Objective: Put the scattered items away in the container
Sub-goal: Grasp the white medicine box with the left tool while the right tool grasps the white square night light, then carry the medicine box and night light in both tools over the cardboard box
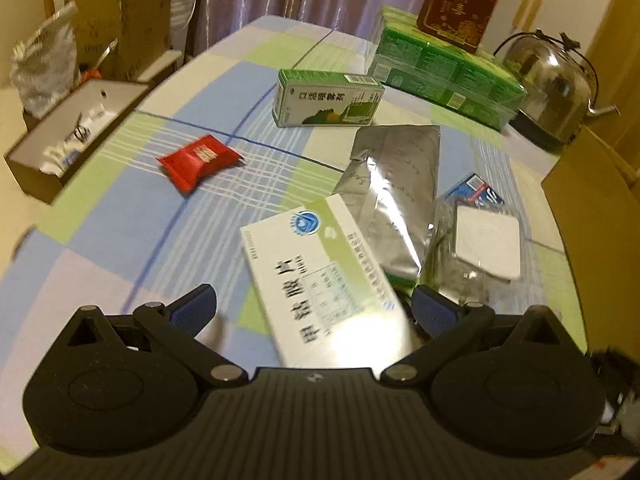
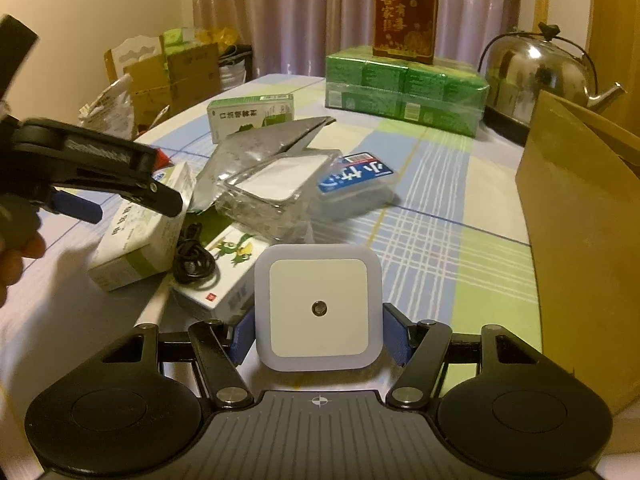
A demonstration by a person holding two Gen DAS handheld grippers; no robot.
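My right gripper (image 2: 318, 334) is shut on a white square night light (image 2: 318, 307), held just above the table. My left gripper (image 1: 312, 312) is open, its fingers either side of a white and green medicine box (image 1: 320, 280) that lies on the cloth; it also shows in the right wrist view (image 2: 140, 240). The left gripper (image 2: 120, 196) hovers over that box. Scattered around are a red packet (image 1: 198, 160), a green box (image 1: 326, 98), a silver foil bag (image 1: 396, 192), a clear plastic box (image 2: 276, 196), a blue pack (image 2: 356, 178), a cartoon box (image 2: 224, 272) and a black cable (image 2: 194, 260). The cardboard container (image 2: 580, 232) stands at right.
A stack of green packs (image 2: 404, 88) with a red carton (image 2: 404, 12) on top stands at the back. A steel kettle (image 2: 536, 76) is at back right. Beyond the table's left edge (image 1: 120, 120) sit a brown open box (image 1: 68, 136) and cardboard cartons.
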